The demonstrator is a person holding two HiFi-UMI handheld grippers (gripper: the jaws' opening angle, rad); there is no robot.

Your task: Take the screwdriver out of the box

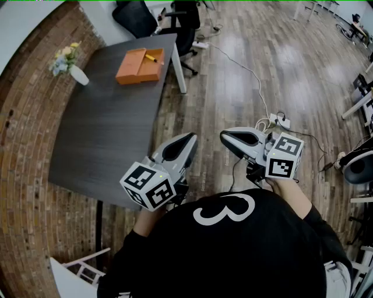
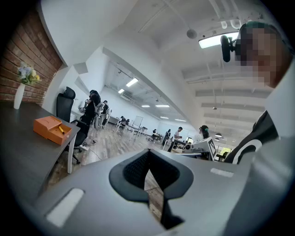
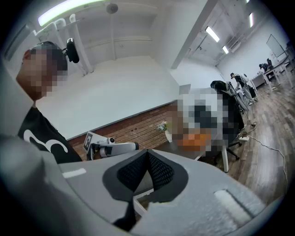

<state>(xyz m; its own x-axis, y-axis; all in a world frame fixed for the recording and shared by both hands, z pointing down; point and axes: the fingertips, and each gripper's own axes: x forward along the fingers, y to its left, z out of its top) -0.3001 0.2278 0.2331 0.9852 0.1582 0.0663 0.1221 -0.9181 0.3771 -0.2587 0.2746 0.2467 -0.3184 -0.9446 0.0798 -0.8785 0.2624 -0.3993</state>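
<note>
Dark table (image 1: 105, 134) at 10 o'clock carries a flower vase (image 1: 71, 65) and the orange box (image 1: 139, 68), with chairs (image 1: 137, 17) at 12; only tabletop lies between the grippers and the box. Screwdriver (image 1: 151, 57) lies in the box at 11, shaft too small to resolve, handle yellow. Left gripper (image 1: 187, 142) and right gripper (image 1: 228, 138): jaws together, empty.

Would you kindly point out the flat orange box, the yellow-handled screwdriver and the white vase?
flat orange box (image 1: 140, 78): head view, front wall.
yellow-handled screwdriver (image 1: 151, 57): head view, handle.
white vase (image 1: 79, 75): head view, body.
</note>
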